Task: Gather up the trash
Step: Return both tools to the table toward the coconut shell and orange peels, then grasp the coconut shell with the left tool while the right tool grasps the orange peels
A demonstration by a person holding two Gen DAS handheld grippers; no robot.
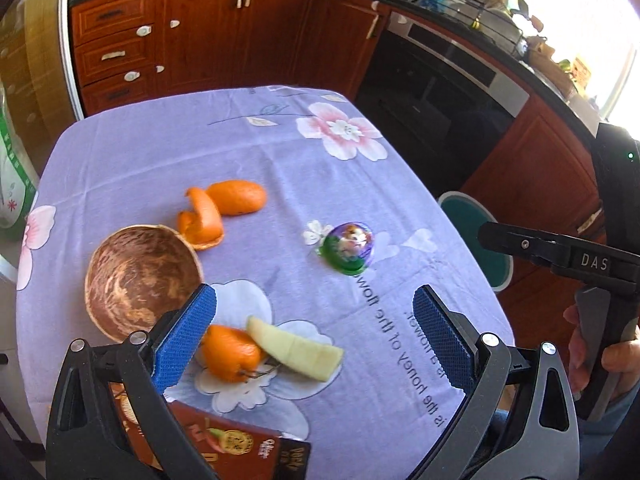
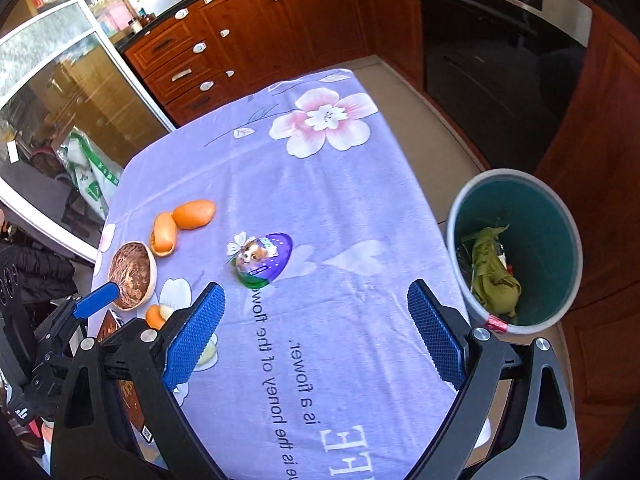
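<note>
Trash lies on a purple flowered tablecloth: a brown coconut shell half, orange peels, another orange peel beside a pale melon rind, and a purple-green jelly cup. My left gripper is open, hovering over the peel and rind. My right gripper is open above the cloth, just in front of the jelly cup. A teal bin with green scraps stands on the floor at the table's right edge.
A brown printed box lies at the table's near left corner. Wooden cabinets and a black oven line the back. A glass cabinet door and a green-white bag stand left. A hand holds the right gripper's handle.
</note>
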